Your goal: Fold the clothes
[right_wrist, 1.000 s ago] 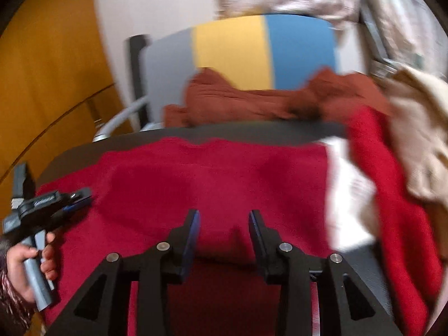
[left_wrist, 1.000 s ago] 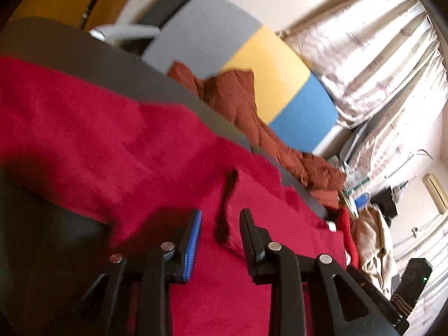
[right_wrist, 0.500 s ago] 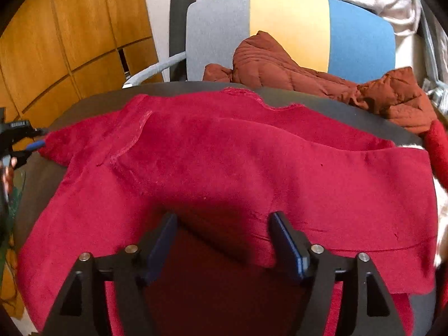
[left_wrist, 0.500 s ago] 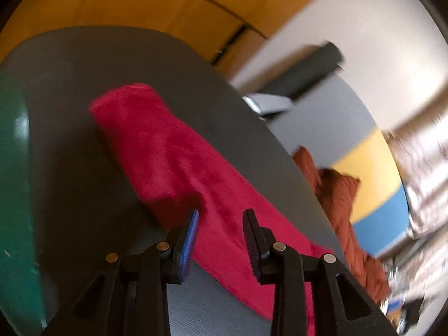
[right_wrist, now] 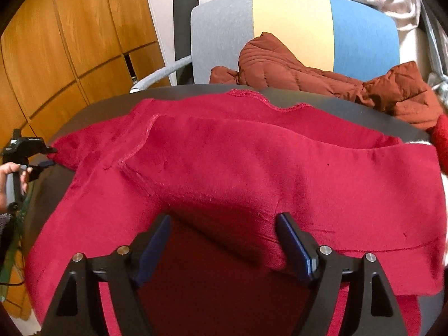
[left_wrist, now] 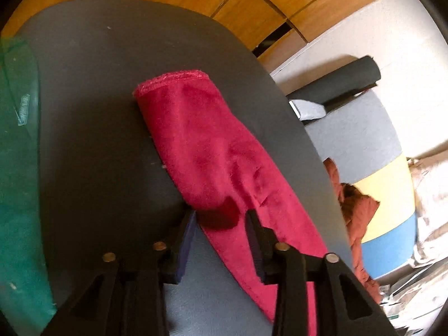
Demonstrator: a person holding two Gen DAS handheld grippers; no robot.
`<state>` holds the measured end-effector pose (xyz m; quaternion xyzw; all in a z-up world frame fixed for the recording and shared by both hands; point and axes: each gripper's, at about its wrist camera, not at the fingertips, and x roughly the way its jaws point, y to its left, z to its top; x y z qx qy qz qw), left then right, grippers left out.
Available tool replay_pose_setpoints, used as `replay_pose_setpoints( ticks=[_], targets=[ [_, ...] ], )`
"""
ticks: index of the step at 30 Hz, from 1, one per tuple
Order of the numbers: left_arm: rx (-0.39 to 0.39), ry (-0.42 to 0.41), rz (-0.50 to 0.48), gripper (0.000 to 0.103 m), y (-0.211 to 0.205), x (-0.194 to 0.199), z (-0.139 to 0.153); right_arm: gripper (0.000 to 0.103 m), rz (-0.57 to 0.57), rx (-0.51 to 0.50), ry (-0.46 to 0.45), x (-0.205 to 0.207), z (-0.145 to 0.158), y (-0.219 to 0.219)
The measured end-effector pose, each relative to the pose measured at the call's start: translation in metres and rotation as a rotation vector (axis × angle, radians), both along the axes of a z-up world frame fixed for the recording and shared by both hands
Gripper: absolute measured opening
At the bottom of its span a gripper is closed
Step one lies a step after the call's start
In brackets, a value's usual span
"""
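Note:
A red sweater (right_wrist: 252, 168) lies spread on the dark grey table (right_wrist: 95, 109), its lower part folded up over the body. Its left sleeve (left_wrist: 204, 151) stretches across the table (left_wrist: 92, 140) in the left wrist view, cuff at the far end. My left gripper (left_wrist: 221, 218) is open, its jaws on either side of the sleeve's near edge; it also shows at the far left of the right wrist view (right_wrist: 42, 156). My right gripper (right_wrist: 224, 221) is wide open and empty, just above the folded edge of the sweater.
A grey, yellow and blue chair (right_wrist: 294, 33) stands behind the table with a rust-coloured quilted jacket (right_wrist: 308, 72) on it. A green mat (left_wrist: 16, 168) lies at the table's left end. Wooden panels (right_wrist: 70, 42) line the wall. Another red garment (right_wrist: 442, 137) sits at right.
My left gripper swung out from over the sweater body to the sleeve and closed in on its near edge. My right gripper opened wide and let go of the folded sweater part.

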<state>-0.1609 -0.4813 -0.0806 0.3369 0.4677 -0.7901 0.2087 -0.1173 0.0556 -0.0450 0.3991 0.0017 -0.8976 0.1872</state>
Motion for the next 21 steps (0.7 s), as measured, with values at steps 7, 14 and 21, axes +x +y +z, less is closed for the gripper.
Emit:
replay_pose_setpoints(
  ticks=[7,14,21],
  targets=[
    [0.045,0.029,0.044,0.045,-0.006,-0.006,-0.002,0.08,0.0,-0.018,0.0,-0.001,0.0,0.001],
    [-0.149,-0.086,0.007,0.025,0.013,-0.025,0.011,0.08,-0.003,-0.036,-0.002,-0.001,0.0,0.002],
    [-0.295,-0.102,0.011,0.009,0.034,-0.029,0.025,0.08,-0.006,-0.085,-0.008,-0.002,0.0,0.007]
  ],
)
